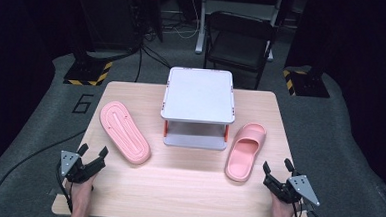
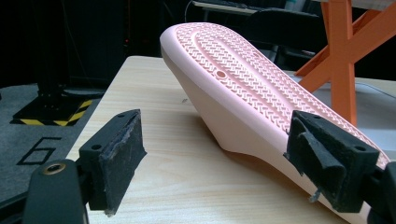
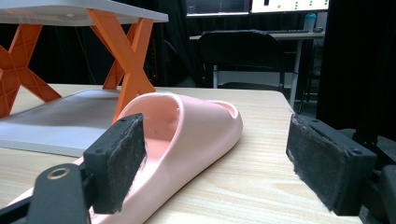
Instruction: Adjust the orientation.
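- The room is dark, with a grey floor (image 1: pixel 40 125) bearing a painted "6" (image 1: pixel 83 103) off the surface's far-left corner, and yellow-and-black striped bases at either far side.
- A black folding chair (image 1: pixel 238 38) stands beyond the far edge.
- The surface (image 1: pixel 187 188) is a pale wood-grain top with rounded corners.
- A two-level stand (image 1: pixel 199 94) with a grey top, grey base and orange X-shaped legs sits at the middle of the far edge.
- The upturned pink slipper (image 1: pixel 124 132) lies sole up near the left edge, its herringbone tread showing in the left gripper view.
- The upright pink slipper (image 1: pixel 246 150) lies near the right edge, just beside the stand.
- The left hand-held gripper (image 1: pixel 92 158), at the near-left corner, has its jaws spread wide, holding nothing.
- The right hand-held gripper (image 1: pixel 277 167), at the near-right corner, likewise has its jaws apart, holding nothing.
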Demonstrator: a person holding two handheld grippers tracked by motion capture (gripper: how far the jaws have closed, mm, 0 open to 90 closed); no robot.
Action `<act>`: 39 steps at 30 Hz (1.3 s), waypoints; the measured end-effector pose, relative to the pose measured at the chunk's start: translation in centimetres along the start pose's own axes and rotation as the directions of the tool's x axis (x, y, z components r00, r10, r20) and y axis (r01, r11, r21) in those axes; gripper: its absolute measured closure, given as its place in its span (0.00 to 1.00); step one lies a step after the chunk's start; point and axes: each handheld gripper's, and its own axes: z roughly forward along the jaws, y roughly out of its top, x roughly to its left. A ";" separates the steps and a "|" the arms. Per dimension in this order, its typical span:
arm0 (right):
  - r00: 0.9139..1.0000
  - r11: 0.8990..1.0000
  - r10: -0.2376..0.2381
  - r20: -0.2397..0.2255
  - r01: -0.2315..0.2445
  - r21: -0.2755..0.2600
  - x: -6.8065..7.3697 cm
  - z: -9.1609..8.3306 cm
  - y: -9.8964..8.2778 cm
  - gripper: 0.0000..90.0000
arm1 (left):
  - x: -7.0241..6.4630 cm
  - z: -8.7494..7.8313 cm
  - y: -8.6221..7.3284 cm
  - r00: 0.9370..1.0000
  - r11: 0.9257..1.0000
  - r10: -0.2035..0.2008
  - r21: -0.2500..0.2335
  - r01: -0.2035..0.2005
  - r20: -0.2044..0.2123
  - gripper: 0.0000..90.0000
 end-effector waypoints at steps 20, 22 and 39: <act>1.000 0.999 0.026 -0.010 -0.026 0.022 -0.2 0.2 0.1 0.21 | 0.1 0.0 0.0 1.000 1.000 -0.019 0.000 0.019 -0.006 0.21; 1.000 0.999 0.025 -0.012 -0.025 0.021 -0.2 0.2 0.1 0.21 | 0.1 0.0 0.0 1.000 1.000 -0.017 0.008 0.017 -0.006 0.21; 0.998 0.976 -0.029 -0.060 0.041 0.214 1.2 6.0 3.1 0.32 | 0.4 -0.2 0.0 0.999 0.999 -0.047 0.000 0.047 -0.015 0.21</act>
